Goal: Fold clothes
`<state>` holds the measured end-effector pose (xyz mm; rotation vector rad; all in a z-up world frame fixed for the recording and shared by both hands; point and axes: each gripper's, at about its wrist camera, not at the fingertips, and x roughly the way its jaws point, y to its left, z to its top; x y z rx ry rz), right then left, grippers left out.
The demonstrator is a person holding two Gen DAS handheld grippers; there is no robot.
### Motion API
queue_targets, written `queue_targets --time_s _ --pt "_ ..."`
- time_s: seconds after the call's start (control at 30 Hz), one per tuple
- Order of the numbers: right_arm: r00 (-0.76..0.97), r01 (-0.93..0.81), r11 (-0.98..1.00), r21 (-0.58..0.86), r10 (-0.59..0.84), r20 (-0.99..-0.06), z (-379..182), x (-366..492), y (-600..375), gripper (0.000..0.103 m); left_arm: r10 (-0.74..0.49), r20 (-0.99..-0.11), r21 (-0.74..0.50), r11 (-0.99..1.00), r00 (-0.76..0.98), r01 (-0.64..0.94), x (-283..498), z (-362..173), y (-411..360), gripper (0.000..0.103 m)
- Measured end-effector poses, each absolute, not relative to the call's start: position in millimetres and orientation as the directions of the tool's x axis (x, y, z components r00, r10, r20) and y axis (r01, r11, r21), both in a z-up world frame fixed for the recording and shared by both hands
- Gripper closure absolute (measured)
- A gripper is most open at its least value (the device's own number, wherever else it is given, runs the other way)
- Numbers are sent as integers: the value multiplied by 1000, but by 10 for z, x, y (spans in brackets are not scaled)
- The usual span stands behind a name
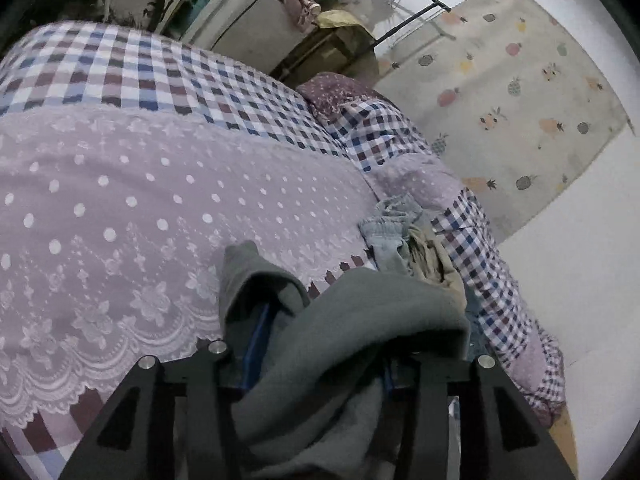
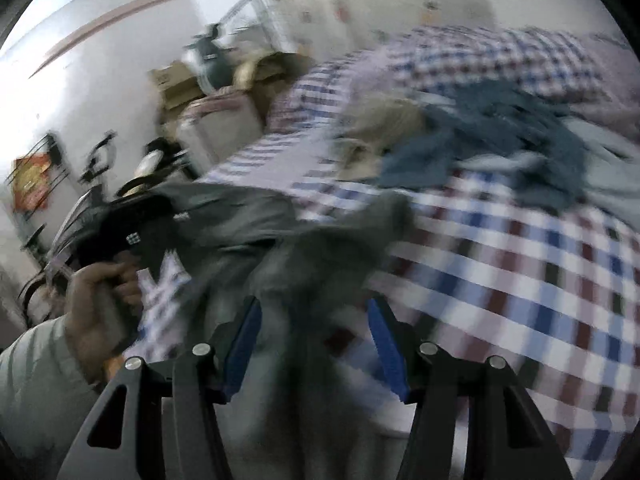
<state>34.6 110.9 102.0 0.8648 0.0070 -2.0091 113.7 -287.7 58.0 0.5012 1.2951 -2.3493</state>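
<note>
A dark grey garment (image 1: pixel 352 320) lies draped over and between the fingers of my left gripper (image 1: pixel 320 332). Its blue pads (image 1: pixel 256 336) stand wide apart, so it is open. In the blurred right wrist view the same grey garment (image 2: pixel 320 248) runs between the spread blue pads (image 2: pixel 244 340) of my right gripper (image 2: pixel 314 316), which is open. A hand (image 2: pixel 100 292) holds the left gripper's black body (image 2: pixel 132 228) at the left, and cloth hides its fingertips. Both grippers are over the bed (image 1: pixel 140 208).
A heap of other clothes, light blue and tan (image 1: pixel 404 240), sits at the bed's edge; it shows as blue cloth (image 2: pixel 500 136) in the right wrist view. A fruit-print mat (image 1: pixel 520 100) covers the floor beside the bed. A suitcase (image 1: pixel 248 20) and boxes stand behind.
</note>
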Motion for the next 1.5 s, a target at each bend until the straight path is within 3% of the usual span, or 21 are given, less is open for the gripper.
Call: queue_targets --time_s 0.07,0.13,0.17,0.2,0.23,0.37,0.5,0.7,0.73,0.77,0.8,0.87,1.07,1.13,1.17,1.23,1.33,1.5 --pt "-290 803 -531 269 -743 -603 1015 535 881 47 -169 -488 -721 -473 -856 505 1148 563 -2892 53" --pt "-283 836 -515 188 -700 -655 953 684 670 59 -161 -483 -733 -462 -861 498 1159 546 -2907 53" --pt "-309 838 -531 126 -652 -692 872 722 590 75 -156 -481 -739 -457 -863 495 1165 538 -2915 53" --pt "-335 836 -544 67 -604 -723 795 752 519 97 -152 -478 -745 -451 -865 491 1170 530 -2923 53" --pt "-356 826 -563 39 -574 -738 744 736 516 101 -148 -476 -751 -445 -867 488 1176 521 -2930 53" --pt "-485 737 -676 4 -533 -693 916 547 816 103 -130 -465 -774 -421 -876 473 1200 487 -2962 53" --pt "-582 607 -792 64 -498 -643 1126 251 1336 103 -114 -457 -786 -411 -882 461 1225 460 -2992 53" --pt "-482 585 -725 364 -671 -563 1169 -28 1976 97 -107 -464 -782 -417 -879 463 1200 453 -3002 53" --pt "-448 598 -696 396 -701 -555 1161 -22 1967 94 -108 -465 -781 -418 -879 464 1197 454 -2996 53" --pt "-415 616 -670 414 -723 -552 1151 1 1932 83 -110 -465 -779 -421 -879 465 1192 460 -2987 53" --pt "-388 634 -650 419 -736 -555 1138 28 1875 64 -110 -464 -778 -424 -879 464 1187 465 -2975 53" --pt "-337 678 -618 397 -742 -579 1076 136 1663 51 -112 -463 -775 -431 -879 463 1178 474 -2950 53" --pt "-259 760 -583 289 -678 -688 785 439 1036 52 -92 -447 -773 -461 -890 436 1143 507 -2840 53" --pt "-249 771 -575 275 -669 -700 716 465 927 71 -87 -435 -785 -450 -896 425 1158 503 -2860 53" --pt "-277 773 -587 240 -652 -706 720 495 894 100 -85 -429 -791 -445 -899 419 1166 501 -2870 53" --pt "-339 773 -611 169 -624 -704 763 544 874 100 -80 -417 -803 -434 -906 408 1181 498 -2889 54" --pt "-424 753 -647 123 -619 -661 973 532 1035 100 -73 -398 -821 -417 -915 390 1204 492 -2919 64" --pt "-585 614 -782 106 -541 -604 1217 307 1553 100 -62 -366 -848 -388 -929 360 1242 483 -2968 73"
